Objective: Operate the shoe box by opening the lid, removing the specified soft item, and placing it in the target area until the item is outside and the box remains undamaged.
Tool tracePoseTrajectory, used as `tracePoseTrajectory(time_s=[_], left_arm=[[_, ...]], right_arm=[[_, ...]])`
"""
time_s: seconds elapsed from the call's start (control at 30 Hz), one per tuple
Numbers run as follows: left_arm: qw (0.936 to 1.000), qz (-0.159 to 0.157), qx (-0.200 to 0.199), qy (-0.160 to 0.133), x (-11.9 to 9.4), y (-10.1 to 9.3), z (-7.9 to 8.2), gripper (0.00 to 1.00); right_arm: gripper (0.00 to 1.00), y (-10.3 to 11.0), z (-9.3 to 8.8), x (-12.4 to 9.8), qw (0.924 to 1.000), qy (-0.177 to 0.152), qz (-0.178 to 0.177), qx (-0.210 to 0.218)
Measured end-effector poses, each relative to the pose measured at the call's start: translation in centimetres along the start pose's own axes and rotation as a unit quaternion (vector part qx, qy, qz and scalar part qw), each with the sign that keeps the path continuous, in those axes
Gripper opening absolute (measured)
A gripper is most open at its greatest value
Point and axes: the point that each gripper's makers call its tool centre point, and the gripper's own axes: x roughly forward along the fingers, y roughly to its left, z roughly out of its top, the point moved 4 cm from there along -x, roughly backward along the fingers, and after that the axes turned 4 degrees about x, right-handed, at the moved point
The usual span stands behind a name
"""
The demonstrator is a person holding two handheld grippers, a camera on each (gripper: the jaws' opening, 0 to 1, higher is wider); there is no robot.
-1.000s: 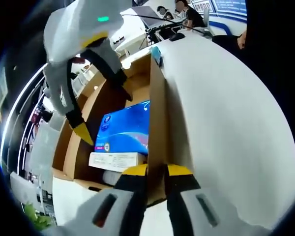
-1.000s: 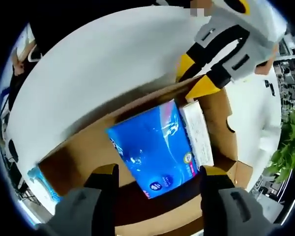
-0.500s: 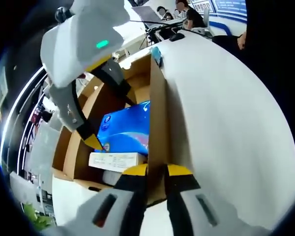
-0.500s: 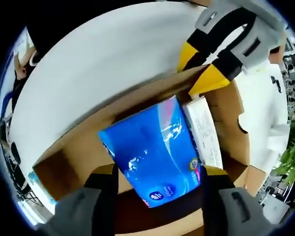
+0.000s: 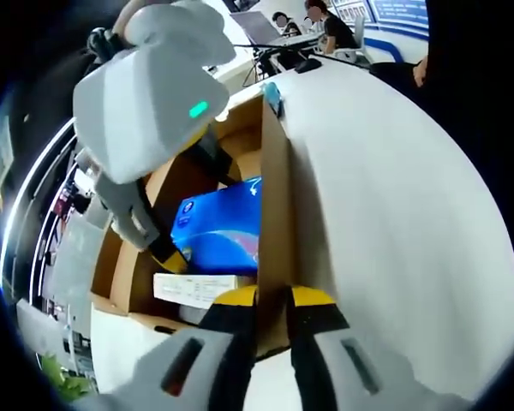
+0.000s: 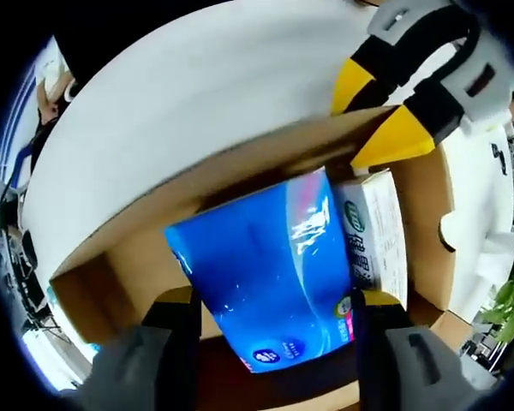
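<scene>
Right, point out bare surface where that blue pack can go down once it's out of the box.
The white tabletop beside the cardboard box wall held by the left gripper is bare. Inside the box is crowded: the blue pack, a white carton and the right gripper straddling the pack.

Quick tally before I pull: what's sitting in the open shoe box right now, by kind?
Blue soft pack: 1
White printed carton: 1
Total: 2 things in the shoe box. The left gripper is shut on the box wall; the right gripper straddles the blue pack, jaws open.
</scene>
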Motion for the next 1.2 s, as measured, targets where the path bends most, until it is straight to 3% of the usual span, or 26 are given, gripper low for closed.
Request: tracePoseTrajectory(time_s=[0.37,0.6,1.2], left_arm=[[1.0000,0.000,0.001,0.001,-0.1,-0.1,0.0,0.12],[1.0000,0.000,0.001,0.000,-0.1,-0.1,0.0,0.12],[1.0000,-0.002,0.004,0.001,-0.2,-0.3,0.0,0.12]], right_arm=[[0.74,0.5,-0.3,-0.2,0.9993,-0.019,-0.006,0.032],[0.74,0.8,-0.3,-0.2,0.9980,-0.020,-0.002,0.060],[0.73,2.5,-0.6,-0.3,0.9963,-0.017,-0.003,0.085]])
